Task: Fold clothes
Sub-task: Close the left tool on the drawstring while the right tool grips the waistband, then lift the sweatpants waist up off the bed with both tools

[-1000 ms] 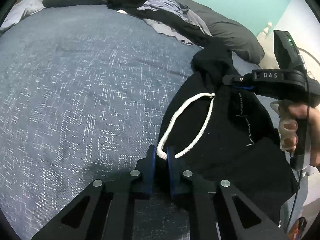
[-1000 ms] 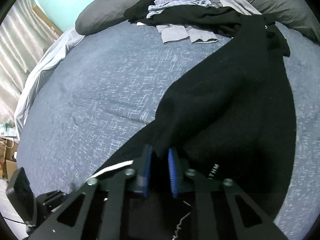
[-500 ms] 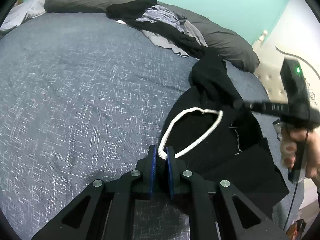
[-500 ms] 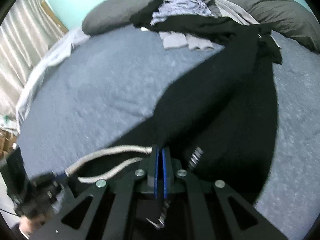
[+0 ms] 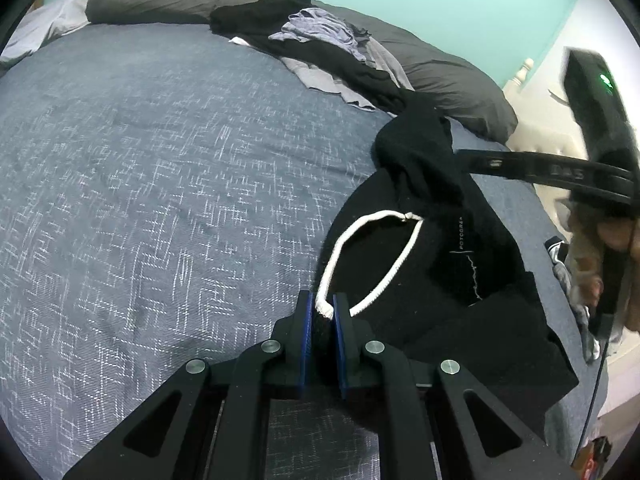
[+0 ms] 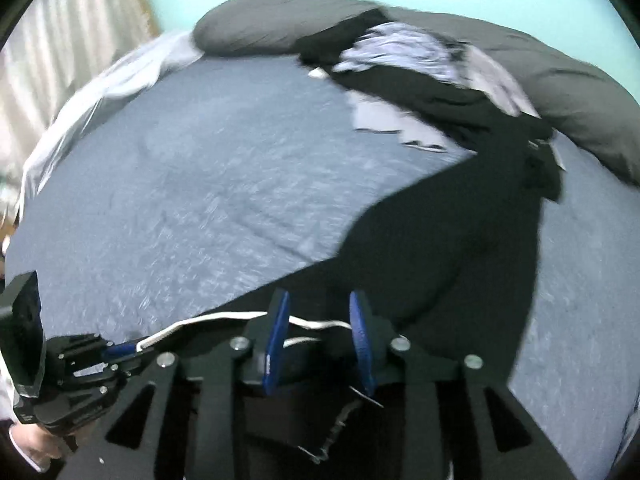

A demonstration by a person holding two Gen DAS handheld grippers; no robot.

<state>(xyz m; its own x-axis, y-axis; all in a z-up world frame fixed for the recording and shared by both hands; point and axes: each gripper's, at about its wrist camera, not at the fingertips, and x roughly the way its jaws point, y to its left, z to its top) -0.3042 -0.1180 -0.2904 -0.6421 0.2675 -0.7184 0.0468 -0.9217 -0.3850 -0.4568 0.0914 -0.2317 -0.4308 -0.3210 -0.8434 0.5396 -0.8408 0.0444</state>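
Observation:
A black garment (image 5: 440,272) with a white drawstring (image 5: 340,248) lies along the right side of the blue bed cover (image 5: 160,180). My left gripper (image 5: 321,312) is shut on its near edge, right where the drawstring ends. In the right wrist view the same garment (image 6: 460,240) stretches away toward the pillows. My right gripper (image 6: 320,320) hovers open over its near end, with the drawstring (image 6: 224,318) running across between the blue pads. The left gripper (image 6: 120,350) shows at the lower left there. In the left wrist view a hand holds the right gripper (image 5: 466,160) over the garment's far part.
A heap of black, grey and lilac clothes (image 5: 320,44) lies at the head of the bed against dark grey pillows (image 5: 452,80). White furniture (image 5: 540,136) stands past the bed's right edge. A pale sheet (image 6: 120,76) and curtain (image 6: 60,40) are on the left.
My right gripper was shut on the black garment half a second ago and now stands open, letting the fabric go. The left gripper stays shut on the garment's edge.

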